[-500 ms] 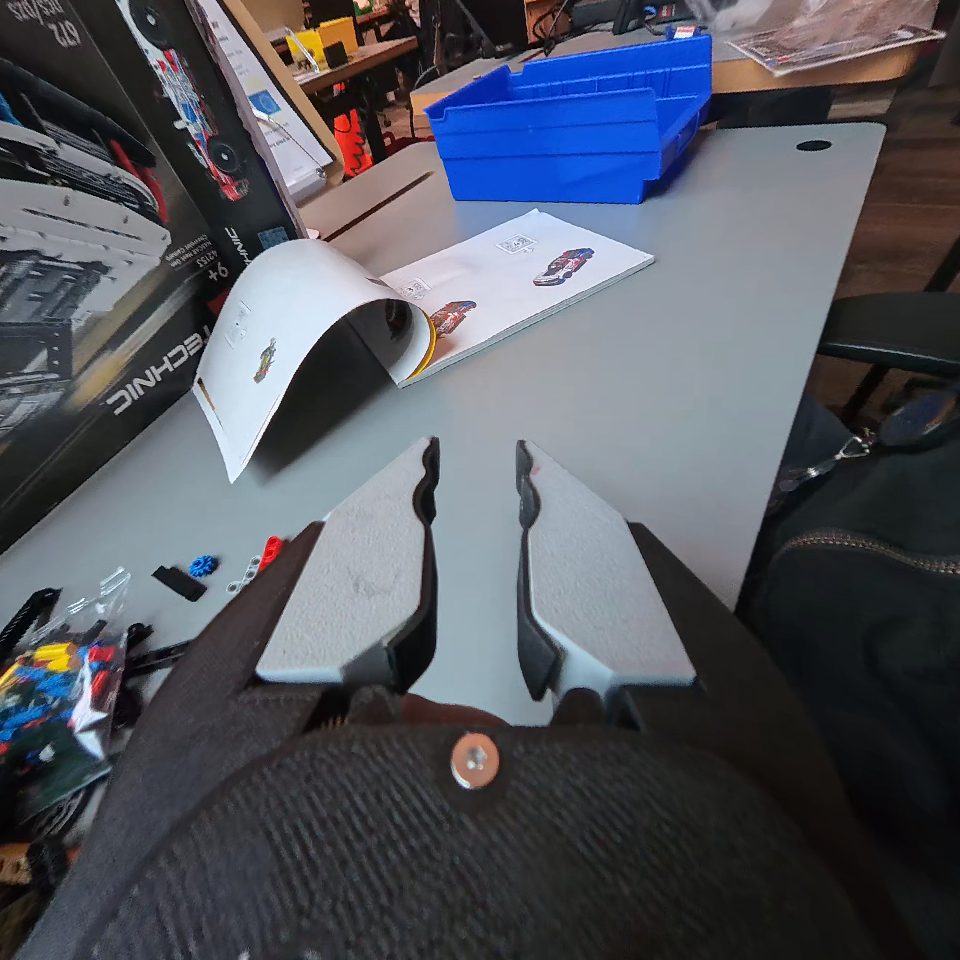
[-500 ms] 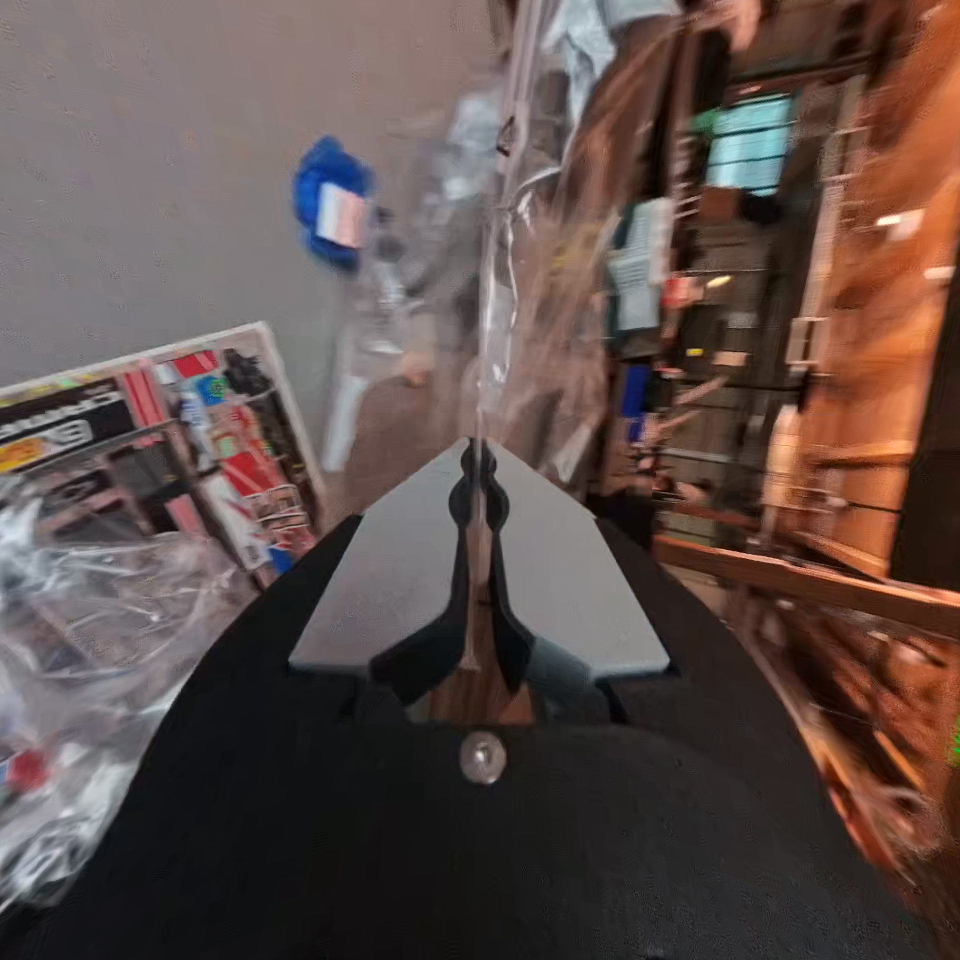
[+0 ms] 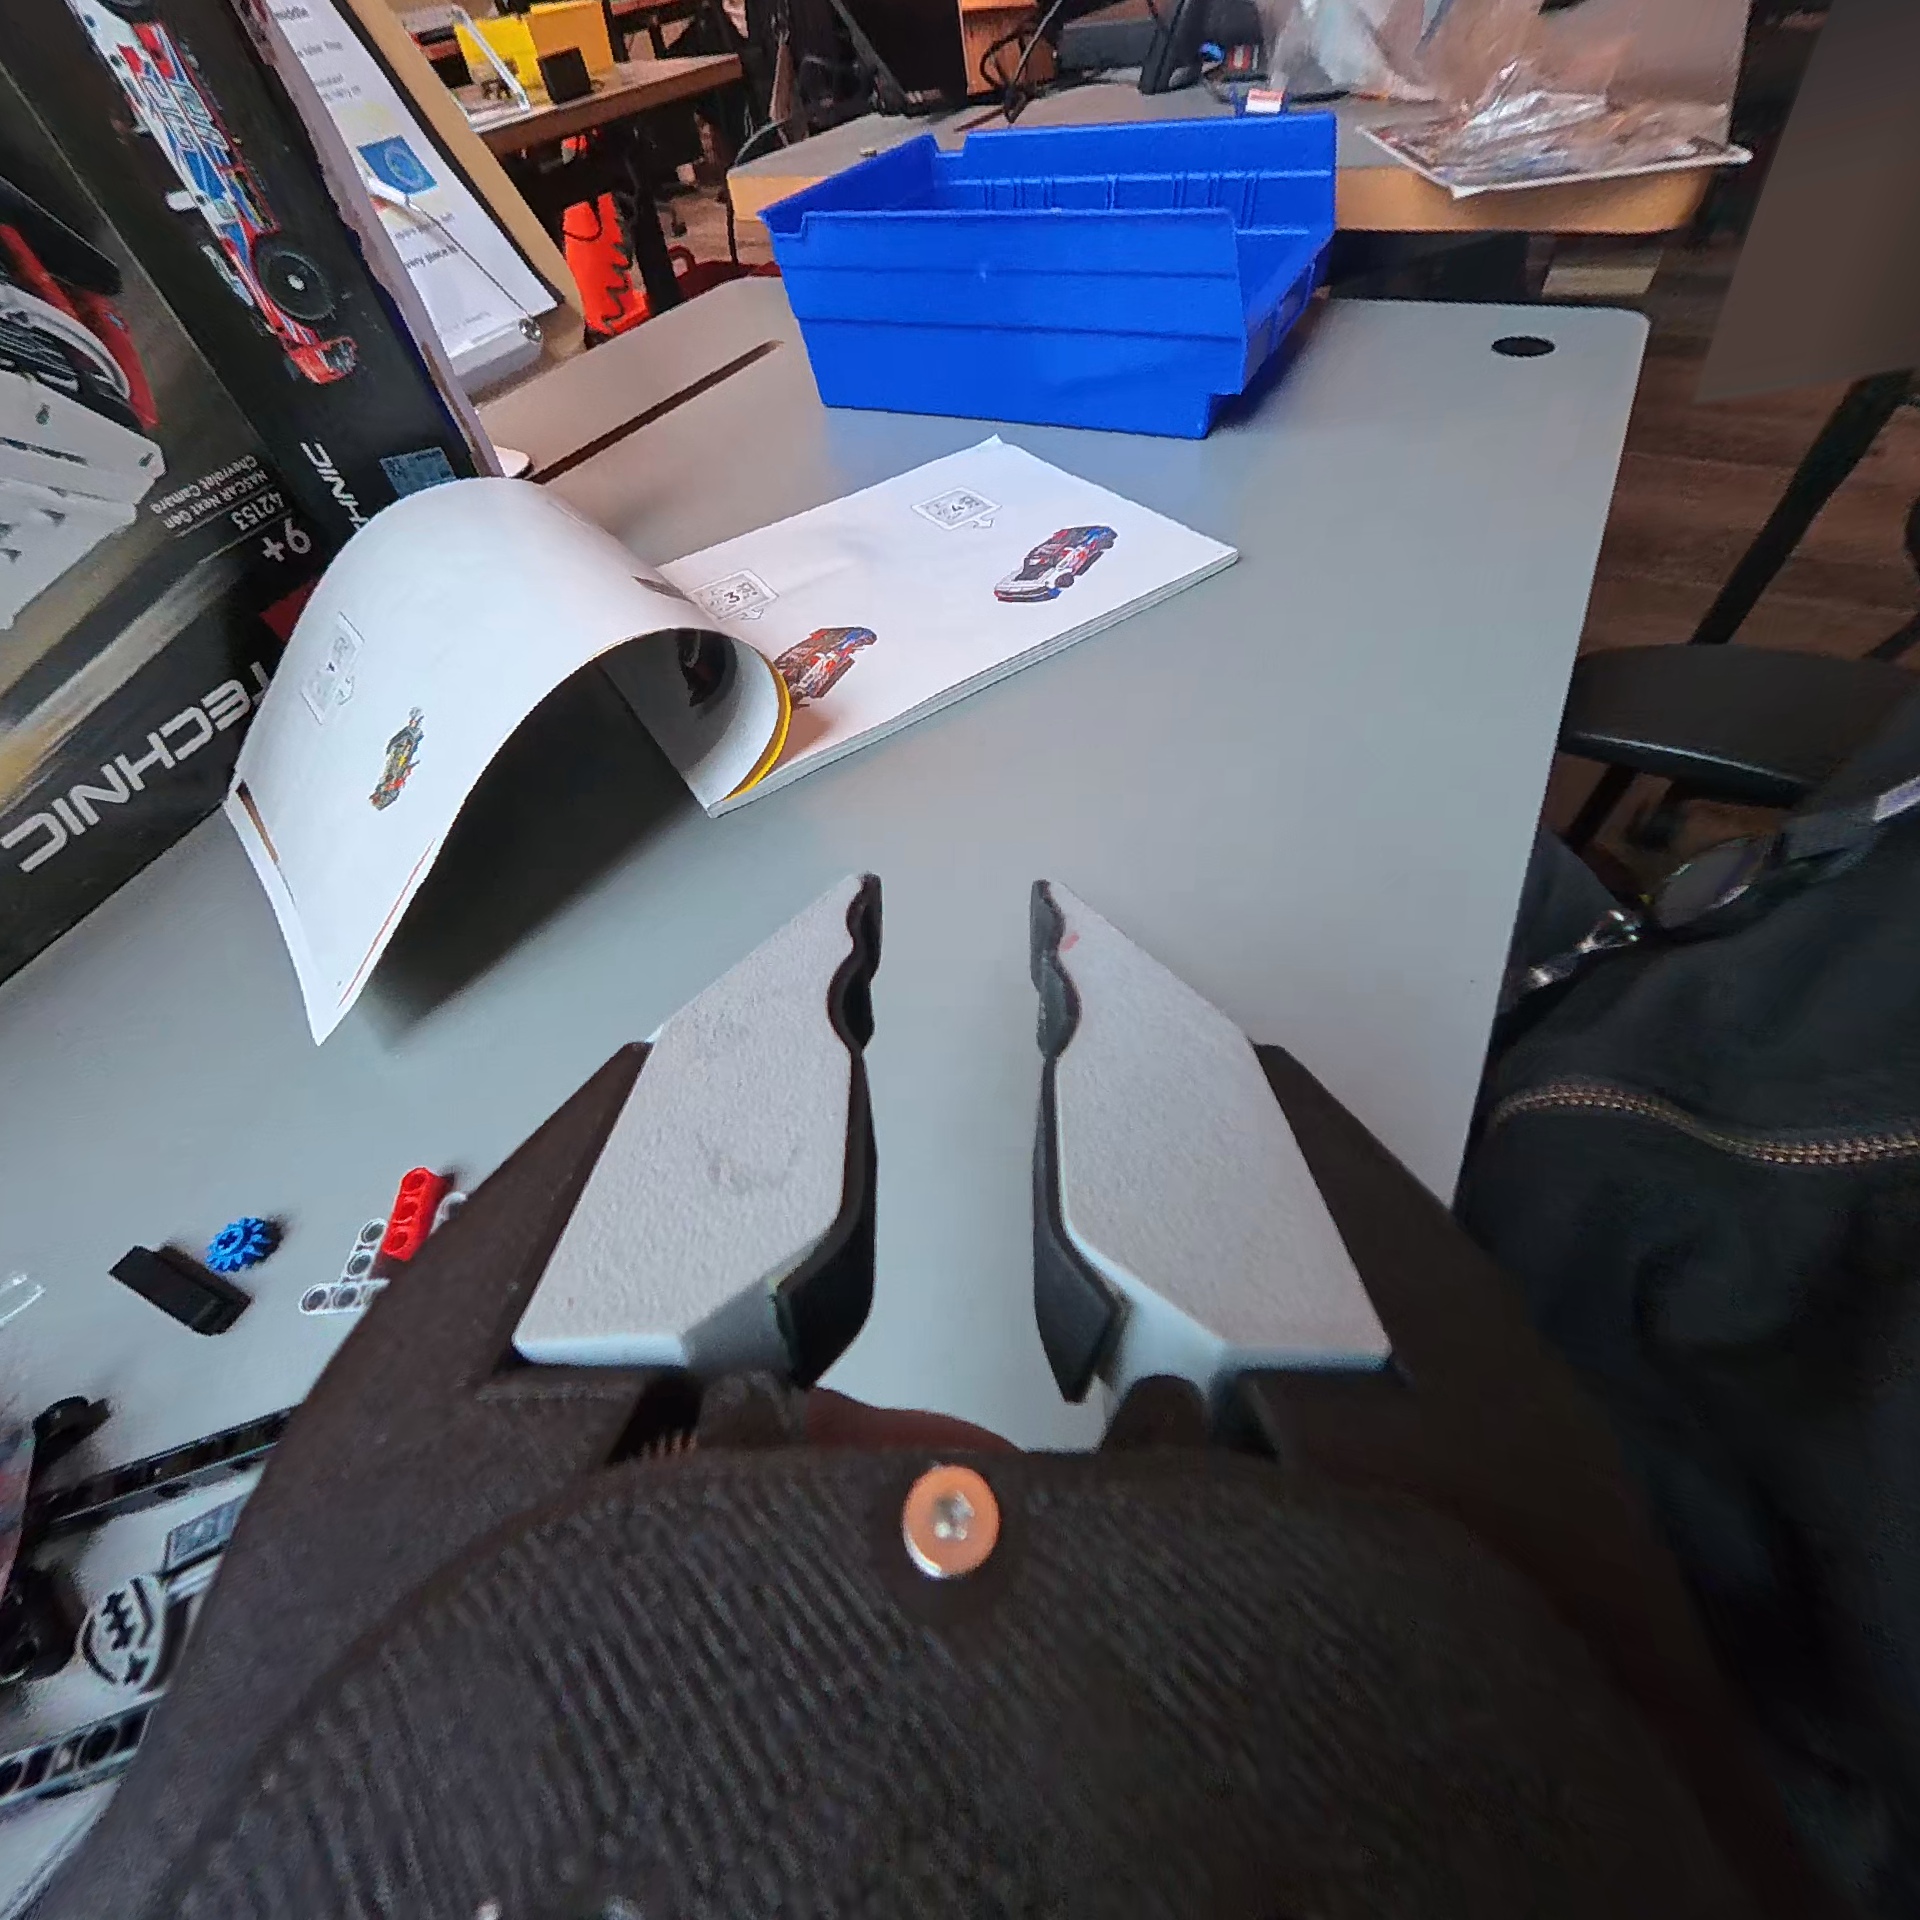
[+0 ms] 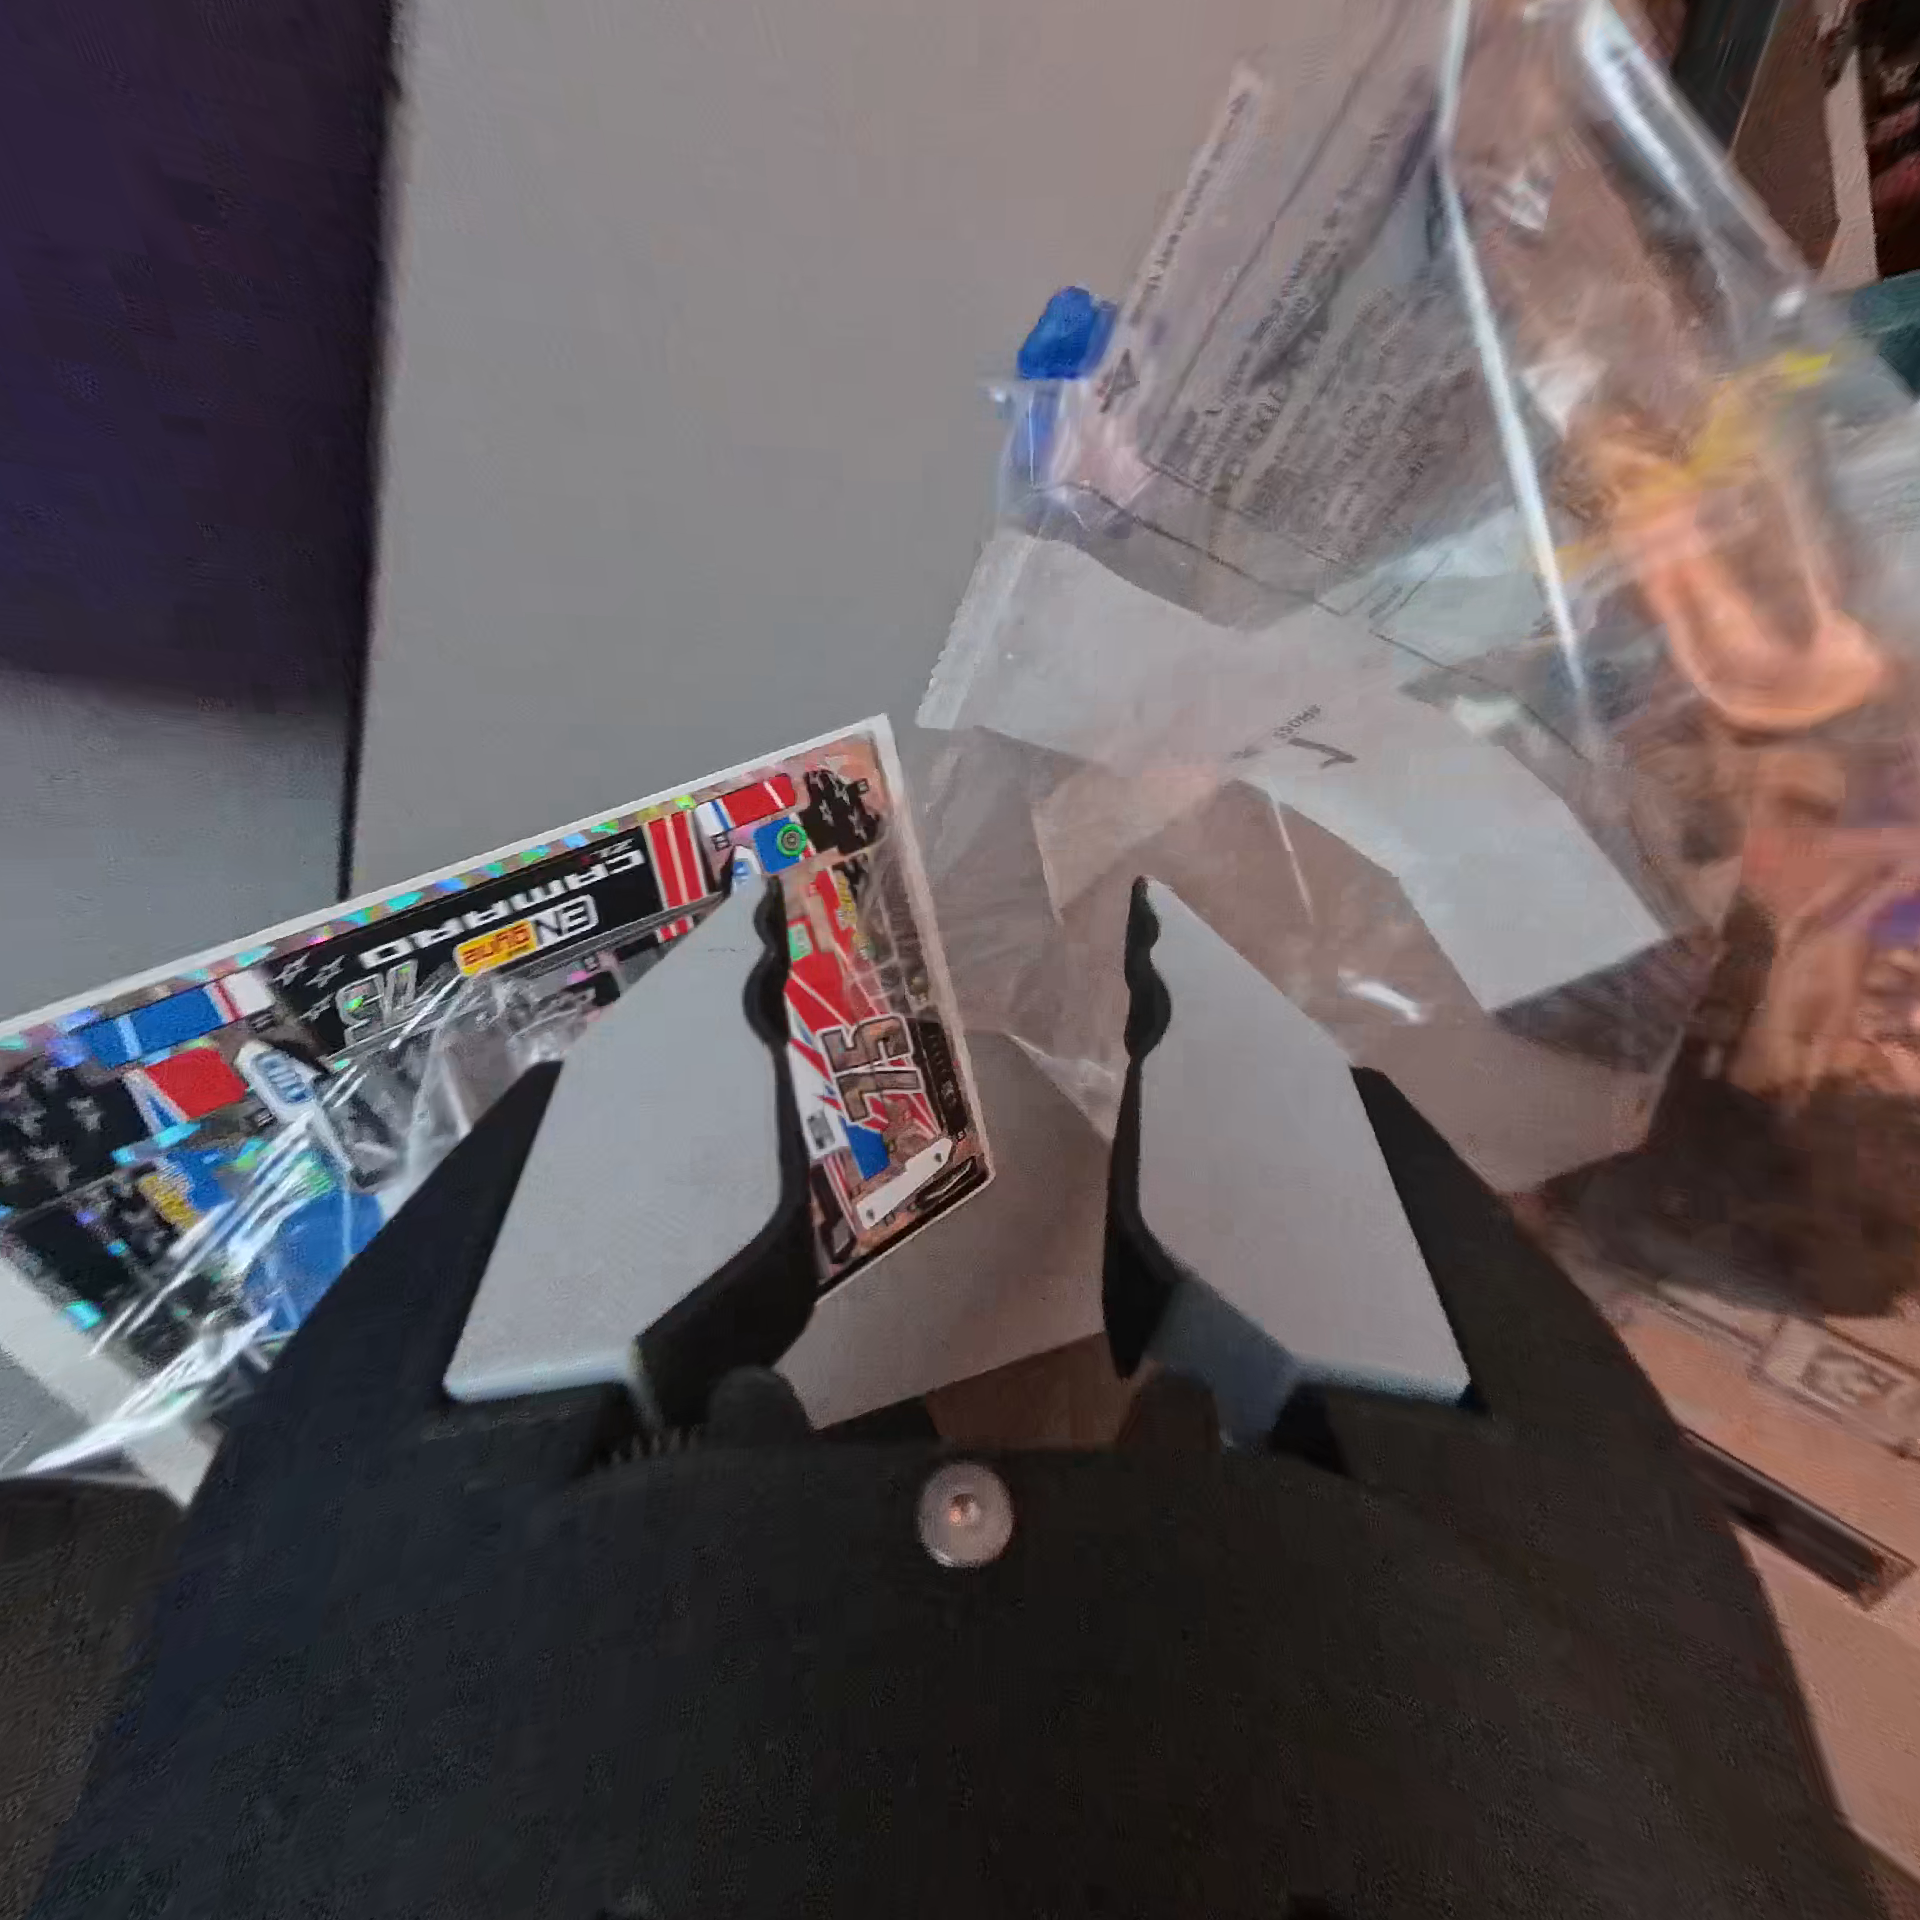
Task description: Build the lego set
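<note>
Bench (image 3: 1299,831) surface is grey and carries the set's parts in the left wrist view. Left hand-held gripper (image 3: 954,899) sits at lower centre of the frame, jaws parted with bare bench showing between them; it grips nothing. Instruction booklet (image 3: 935,582) lies open at centre frame, beyond the fingertips, with one leaf curled over in an arch toward the left. Blue bin (image 3: 1039,312) stands behind the booklet at upper centre. Set box (image 3: 135,520) stands on edge at upper left, beside the curled leaf.

Loose pieces lie at lower left of the frame: blue gear (image 3: 242,1244), black piece (image 3: 182,1288) just beside it, red beam (image 3: 414,1210) and light grey beam (image 3: 343,1283), the last two partly hidden by the gripper body. More dark parts sit at the far lower left edge, too cropped to identify.

Right hand-held gripper (image 4: 948,902) occupies lower centre of the right wrist view, jaws wide apart and holding nothing. Sticker sheet (image 4: 416,987), under clear wrapping, lies on the bench at left centre; its right corner shows between the jaws. Clear plastic bag (image 4: 1403,520) with printed panels fills the upper right, blurred; a blue piece (image 4: 1060,327) shows at its left edge. Whether the bag touches the bench cannot be told.
</note>
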`<state>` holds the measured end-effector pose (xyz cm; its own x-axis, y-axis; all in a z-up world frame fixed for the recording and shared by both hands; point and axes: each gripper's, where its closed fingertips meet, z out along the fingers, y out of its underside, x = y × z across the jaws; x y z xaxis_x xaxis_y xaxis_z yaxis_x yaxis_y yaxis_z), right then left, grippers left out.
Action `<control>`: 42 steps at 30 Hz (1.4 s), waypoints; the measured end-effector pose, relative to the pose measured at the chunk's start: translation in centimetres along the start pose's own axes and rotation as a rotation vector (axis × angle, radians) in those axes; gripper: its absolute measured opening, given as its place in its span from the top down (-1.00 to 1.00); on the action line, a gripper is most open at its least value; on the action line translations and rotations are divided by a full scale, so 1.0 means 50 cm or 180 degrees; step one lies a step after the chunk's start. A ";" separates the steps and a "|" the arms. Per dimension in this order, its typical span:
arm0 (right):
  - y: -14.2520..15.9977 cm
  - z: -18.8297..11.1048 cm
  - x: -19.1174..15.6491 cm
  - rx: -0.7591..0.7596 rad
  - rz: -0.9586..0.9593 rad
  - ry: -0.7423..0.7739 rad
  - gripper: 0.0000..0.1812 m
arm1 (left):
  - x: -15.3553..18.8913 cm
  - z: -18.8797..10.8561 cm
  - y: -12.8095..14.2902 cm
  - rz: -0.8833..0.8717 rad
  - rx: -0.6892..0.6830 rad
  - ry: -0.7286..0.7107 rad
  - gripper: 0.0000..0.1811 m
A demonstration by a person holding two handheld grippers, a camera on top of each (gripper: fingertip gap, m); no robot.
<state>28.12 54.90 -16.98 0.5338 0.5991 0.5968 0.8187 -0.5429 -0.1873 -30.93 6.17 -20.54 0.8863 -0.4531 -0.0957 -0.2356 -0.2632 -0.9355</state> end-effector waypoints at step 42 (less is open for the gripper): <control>-0.591 -0.712 -1.347 0.3538 -0.1618 -0.3777 0.61 | -0.391 -0.154 0.224 0.0101 -0.2116 -0.2134 0.50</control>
<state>-39.54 9.67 -23.88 -0.3774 0.9260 -0.0061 0.4114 0.1617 -0.8970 -53.97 5.54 -26.53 0.8714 0.0615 -0.4867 -0.2592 -0.7846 -0.5632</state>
